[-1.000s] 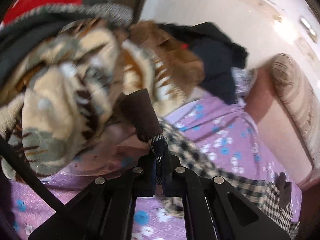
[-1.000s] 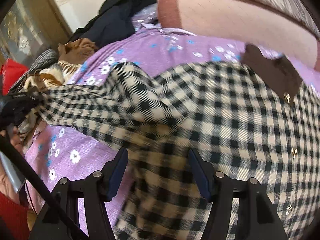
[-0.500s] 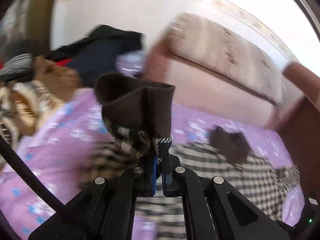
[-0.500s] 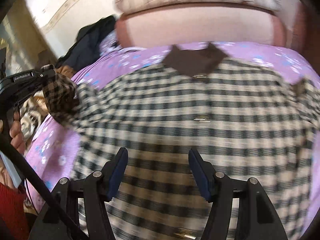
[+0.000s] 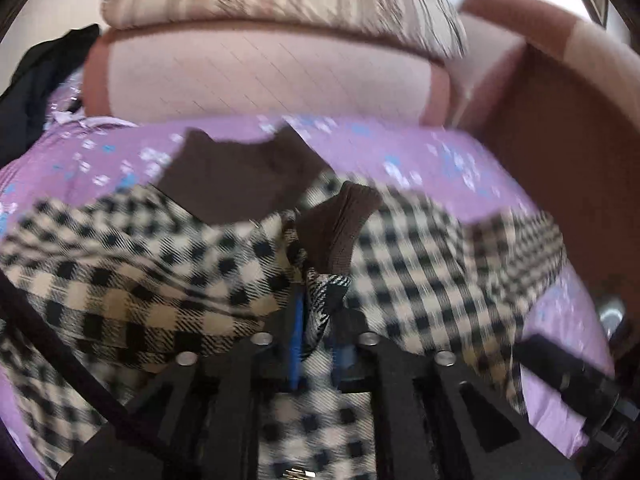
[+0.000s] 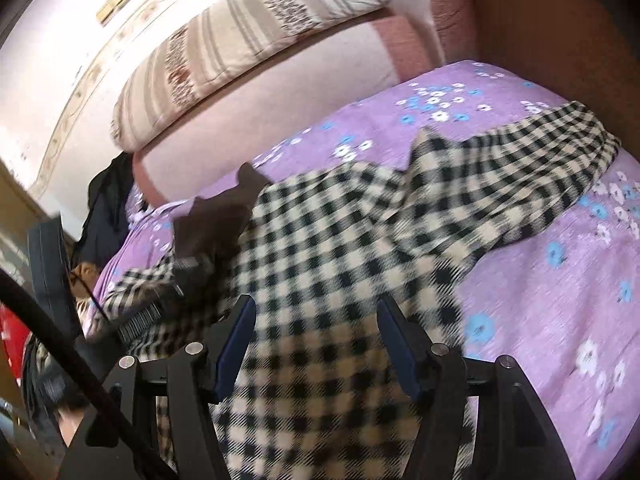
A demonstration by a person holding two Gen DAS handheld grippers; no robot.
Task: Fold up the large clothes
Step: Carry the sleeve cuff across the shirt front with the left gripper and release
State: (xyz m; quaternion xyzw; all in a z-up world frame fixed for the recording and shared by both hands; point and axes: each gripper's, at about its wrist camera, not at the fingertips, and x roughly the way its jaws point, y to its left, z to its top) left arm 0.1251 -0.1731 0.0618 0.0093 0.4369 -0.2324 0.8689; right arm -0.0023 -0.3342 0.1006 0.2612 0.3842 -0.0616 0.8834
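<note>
A: Where is the black-and-cream checked flannel shirt [image 6: 340, 240]?

B: Spread across the purple bedsheet with blue and white flowers [image 6: 560, 300], its brown collar [image 5: 236, 184] at the far side, near the pink padded headboard [image 5: 260, 76]. One checked sleeve [image 6: 540, 160] runs out to the far right, and its end lies just beside the brown wooden side panel [image 6: 560, 20].

A: And the left gripper [image 5: 318, 336]?

B: Its jaws are clamped together on the sleeve end, the brown ribbed knit cuff [image 5: 340, 228] standing up just beyond the fingertips, above the shirt's chest.

A: The right gripper [image 6: 316, 344]?

B: Jaws wide apart, holding nothing, over the near part of the shirt. Checked cloth fills the gap between its blue pads [image 6: 236, 344].

A: What edges the bed?

B: A striped beige pillow [image 6: 240, 44] tops the headboard at the far side. Dark clothes [image 6: 108, 200] are heaped at the far left corner. On the right, bare sheet lies between the shirt's edge and the bed's right edge, with more bare sheet between collar and headboard.
</note>
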